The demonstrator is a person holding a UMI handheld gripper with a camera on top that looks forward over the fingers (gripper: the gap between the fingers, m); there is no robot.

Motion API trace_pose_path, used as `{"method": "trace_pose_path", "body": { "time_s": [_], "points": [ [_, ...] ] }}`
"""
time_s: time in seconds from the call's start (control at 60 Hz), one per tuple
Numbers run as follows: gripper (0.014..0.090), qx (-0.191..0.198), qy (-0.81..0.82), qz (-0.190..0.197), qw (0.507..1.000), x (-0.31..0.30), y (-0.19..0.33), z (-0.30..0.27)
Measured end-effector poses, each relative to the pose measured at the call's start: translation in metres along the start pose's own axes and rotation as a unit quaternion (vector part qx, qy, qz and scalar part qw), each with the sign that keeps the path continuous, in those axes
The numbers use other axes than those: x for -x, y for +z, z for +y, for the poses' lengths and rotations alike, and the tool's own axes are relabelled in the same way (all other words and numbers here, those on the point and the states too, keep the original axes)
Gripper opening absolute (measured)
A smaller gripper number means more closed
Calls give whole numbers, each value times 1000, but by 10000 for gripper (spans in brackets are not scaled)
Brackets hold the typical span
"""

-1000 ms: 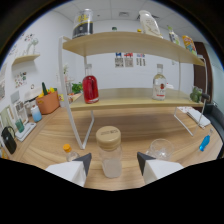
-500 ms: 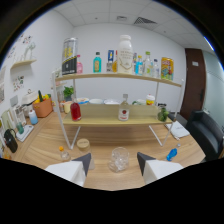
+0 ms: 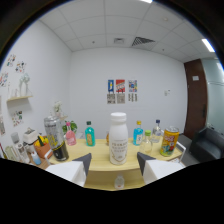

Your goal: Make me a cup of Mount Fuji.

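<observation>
Gripper (image 3: 114, 167) w/ both fingers showing at the bottom of the gripper view, spread wide apart, clear gap btwn them. Left finger (image 3: 70, 170) is a pale block w/ a dark wedge-shaped tip pointing up and inward; right finger (image 3: 157, 167) mirrors it. Tips sit at abt the same height, so gripper is held roughly level (no obvious roll to either side). Nothing pressed btwn the pads. Below the fingers the gripper body is only a black mass, no detail. The holding hand isn't visible.
</observation>
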Motion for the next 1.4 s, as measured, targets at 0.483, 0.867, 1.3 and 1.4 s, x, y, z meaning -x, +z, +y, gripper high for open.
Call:
{"method": "trace_pose_path", "body": {
  "time_s": [0.483,0.867,1.3,1.4],
  "points": [
    [511,-12,5,-4,1000,-13,106,0],
    [480,-41,-1,-5,999,-23,60,-19],
    [478,17,34,16,999,-101,0,144],
    [478,52,27,19,998,-115,7,210]
  ]
}}
